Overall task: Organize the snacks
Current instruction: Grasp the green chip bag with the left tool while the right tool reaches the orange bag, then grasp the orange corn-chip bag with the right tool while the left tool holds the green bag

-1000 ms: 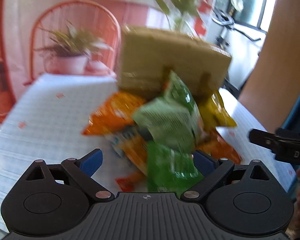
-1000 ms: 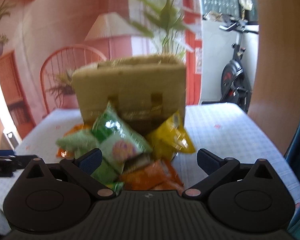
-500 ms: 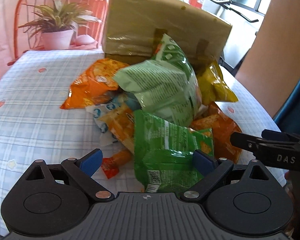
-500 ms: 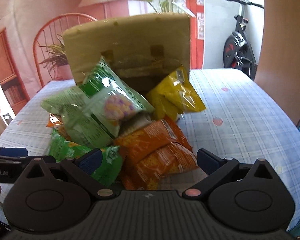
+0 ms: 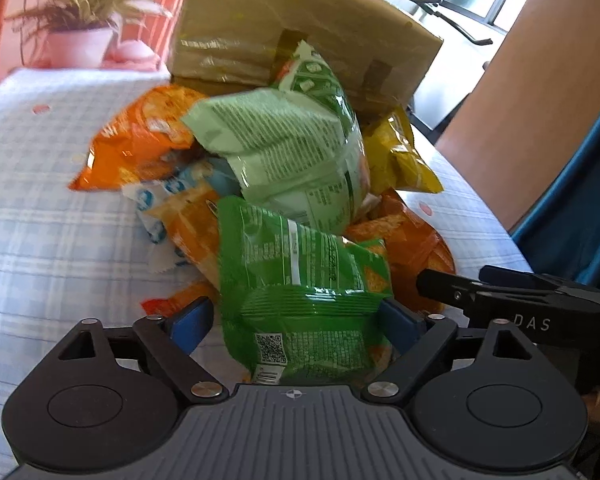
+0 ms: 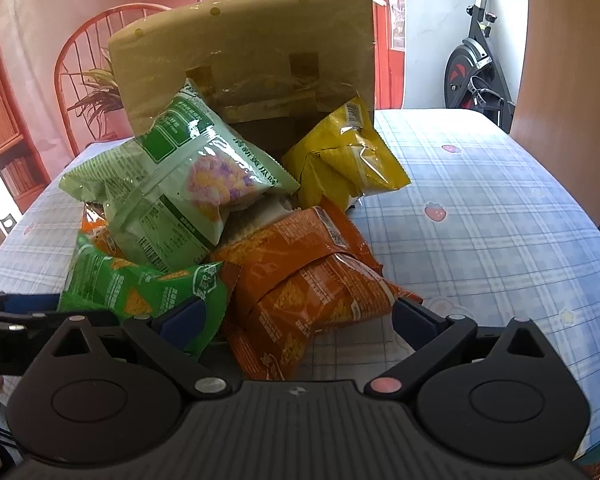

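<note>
A heap of snack bags lies in front of a tipped cardboard box (image 5: 300,40) (image 6: 244,52). My left gripper (image 5: 296,324) is open, its blue fingers either side of a bright green bag (image 5: 300,292) at the heap's near edge, also in the right wrist view (image 6: 140,284). My right gripper (image 6: 292,324) is open around the end of an orange bag (image 6: 312,292). Pale green bags (image 5: 284,148) (image 6: 172,188) top the heap. A yellow bag (image 6: 340,160) leans against the box.
The table wears a blue checked cloth (image 6: 480,220). A potted plant (image 5: 80,36) and a red chair (image 6: 84,60) stand behind. An exercise bike (image 6: 480,60) is at the right. My right gripper shows at the left wrist view's right edge (image 5: 520,300).
Both grippers have moved forward and down to the heap. The green bag now sits between my left fingers and the orange bag between my right fingers.
</note>
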